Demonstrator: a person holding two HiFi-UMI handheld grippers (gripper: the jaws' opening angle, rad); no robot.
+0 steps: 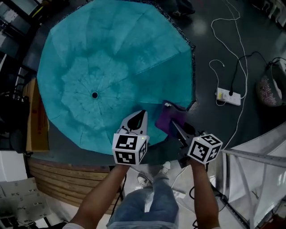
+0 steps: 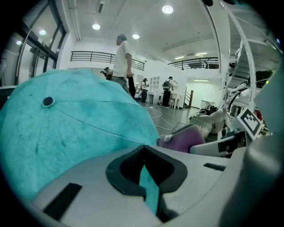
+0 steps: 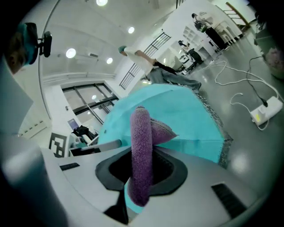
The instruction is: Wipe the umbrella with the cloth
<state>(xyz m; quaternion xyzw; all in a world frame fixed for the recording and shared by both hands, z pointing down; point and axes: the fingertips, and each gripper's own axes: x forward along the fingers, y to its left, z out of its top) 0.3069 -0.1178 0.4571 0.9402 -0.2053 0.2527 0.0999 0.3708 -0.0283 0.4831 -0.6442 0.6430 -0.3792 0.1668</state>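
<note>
Left gripper (image 1: 138,118) jaws pinch the teal umbrella (image 1: 111,62) rim, right gripper (image 1: 175,126) jaws clamp the purple cloth (image 1: 167,117)

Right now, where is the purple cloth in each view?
Head view: cloth right of centre, at the umbrella's near edge.
Left gripper view: cloth right of centre, just past the umbrella's edge.
Right gripper view: cloth at centre, clamped in the right gripper.
Shared landmark: the teal umbrella.

A white power strip (image 1: 229,96) is lying on the dark grey floor (image 1: 214,49); wooden boards (image 1: 67,179) are lying well left of it, round ceiling lights (image 2: 167,9) glowing overhead.
</note>
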